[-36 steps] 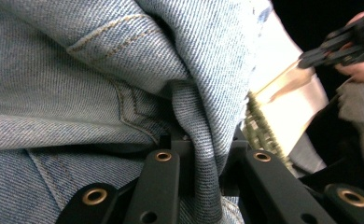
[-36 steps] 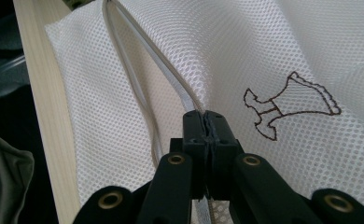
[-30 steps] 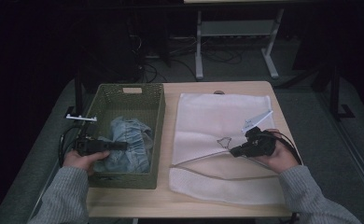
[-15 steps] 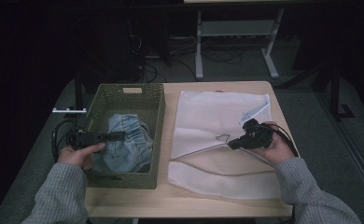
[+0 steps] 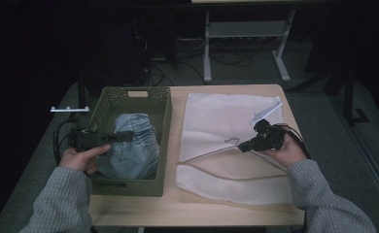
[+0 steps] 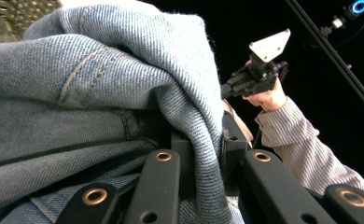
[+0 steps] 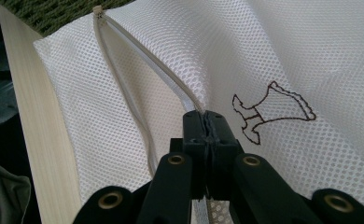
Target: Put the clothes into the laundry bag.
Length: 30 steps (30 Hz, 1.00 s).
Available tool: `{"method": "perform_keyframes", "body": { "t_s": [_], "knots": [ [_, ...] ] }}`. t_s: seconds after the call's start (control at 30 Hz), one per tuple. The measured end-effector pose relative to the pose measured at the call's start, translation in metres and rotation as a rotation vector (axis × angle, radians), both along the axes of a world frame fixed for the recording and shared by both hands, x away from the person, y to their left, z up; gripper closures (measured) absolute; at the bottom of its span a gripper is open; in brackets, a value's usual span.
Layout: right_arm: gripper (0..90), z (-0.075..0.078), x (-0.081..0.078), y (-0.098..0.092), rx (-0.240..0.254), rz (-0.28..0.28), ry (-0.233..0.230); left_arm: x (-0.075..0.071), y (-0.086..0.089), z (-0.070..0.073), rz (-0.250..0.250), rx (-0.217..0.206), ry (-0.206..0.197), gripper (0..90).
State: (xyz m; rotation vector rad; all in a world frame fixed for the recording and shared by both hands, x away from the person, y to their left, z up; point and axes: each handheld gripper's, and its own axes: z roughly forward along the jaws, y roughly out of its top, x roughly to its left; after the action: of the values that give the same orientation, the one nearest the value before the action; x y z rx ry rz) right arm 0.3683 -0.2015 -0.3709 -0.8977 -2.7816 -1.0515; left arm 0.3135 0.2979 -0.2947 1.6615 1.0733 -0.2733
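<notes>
- The left gripper (image 6: 203, 154) has its jaws pinched tight on a fold of the denim jeans (image 6: 91, 93); in the left gripper view the blue cloth is squeezed between the two black jaws and bulges up over them.
- From above, the left gripper (image 5: 124, 137) lies roughly level over the green woven basket (image 5: 163, 121), jaws pointing towards the table's middle.
- The jeans (image 5: 131, 150) sit bunched in the basket, a rounded heap whose longer side runs from the basket's far end towards the person; the elastic waistband faces the far end.
- The right gripper (image 7: 208, 126) is closed on the edge of the white mesh laundry bag (image 7: 311, 56), gripping the mesh where the drawstring cord (image 7: 124, 84) runs past.
- In the high view the right gripper (image 5: 243, 144) points left towards the basket, lifting a ridge of the bag (image 5: 216, 116).
- The bag lies flat on the wooden table (image 5: 178, 208), beside the basket, long side running away from the person.
- A small dark embroidered figure (image 7: 271, 112) is just beside the right jaws.
</notes>
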Motion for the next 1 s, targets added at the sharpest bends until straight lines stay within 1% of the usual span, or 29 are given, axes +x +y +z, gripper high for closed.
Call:
{"method": "perform_keyframes", "body": {
  "t_s": [0.07,0.1,0.13,0.17,0.23,0.3,0.37,0.4,0.43,0.47,0.63,0.73,0.83,0.87,1.0],
  "knots": [
    [87.8,0.001,0.000,-0.003,0.006,-0.005,0.002,0.000,-0.003,0.004,-0.009,-0.006,-0.005,80.9],
    [87.8,0.001,0.001,-0.004,0.008,-0.005,0.000,0.000,-0.005,0.006,-0.017,-0.023,-0.018,80.9],
    [87.8,0.002,0.001,-0.005,0.009,-0.007,0.001,0.000,-0.005,0.008,-0.030,-0.032,-0.027,80.9],
    [87.8,0.002,0.001,-0.006,0.008,-0.006,-0.003,-0.001,-0.007,0.010,-0.032,-0.038,-0.033,80.9],
    [87.8,0.004,0.002,-0.008,0.010,-0.012,-0.002,-0.001,-0.010,0.016,-0.041,-0.037,-0.048,80.9],
    [87.9,0.006,0.002,-0.008,0.011,-0.011,-0.004,-0.002,-0.013,0.019,-0.047,-0.051,-0.055,80.9],
    [87.9,0.007,0.002,-0.008,0.003,-0.010,-0.007,-0.003,-0.015,0.023,-0.054,-0.054,-0.073,80.9],
    [87.9,0.007,0.002,-0.008,0.001,-0.011,-0.006,-0.004,-0.016,0.025,-0.058,-0.065,-0.073,80.9],
    [87.8,0.007,0.002,-0.007,-0.001,-0.008,-0.008,-0.005,-0.016,0.028,-0.058,-0.076,-0.088,80.9],
    [87.8,0.006,0.003,-0.007,-0.002,-0.009,-0.007,-0.006,-0.017,0.030,-0.060,-0.085,-0.093,81.0],
    [87.9,0.006,0.004,-0.005,-0.002,-0.009,-0.005,-0.010,-0.025,0.046,-0.069,-0.083,-0.126,80.8],
    [87.8,0.007,0.004,-0.003,-0.012,-0.006,-0.006,-0.011,-0.030,0.052,-0.062,-0.080,-0.135,80.8],
    [87.9,0.008,0.004,-0.003,-0.008,-0.006,-0.008,-0.012,-0.036,0.059,-0.069,-0.059,-0.142,80.8],
    [87.9,0.008,0.004,-0.003,-0.009,-0.005,-0.008,-0.012,-0.039,0.061,-0.081,-0.054,-0.146,80.8],
    [87.9,0.009,0.005,-0.003,-0.006,-0.006,-0.008,-0.015,-0.049,0.072,-0.100,-0.068,-0.164,80.8]
  ]
}}
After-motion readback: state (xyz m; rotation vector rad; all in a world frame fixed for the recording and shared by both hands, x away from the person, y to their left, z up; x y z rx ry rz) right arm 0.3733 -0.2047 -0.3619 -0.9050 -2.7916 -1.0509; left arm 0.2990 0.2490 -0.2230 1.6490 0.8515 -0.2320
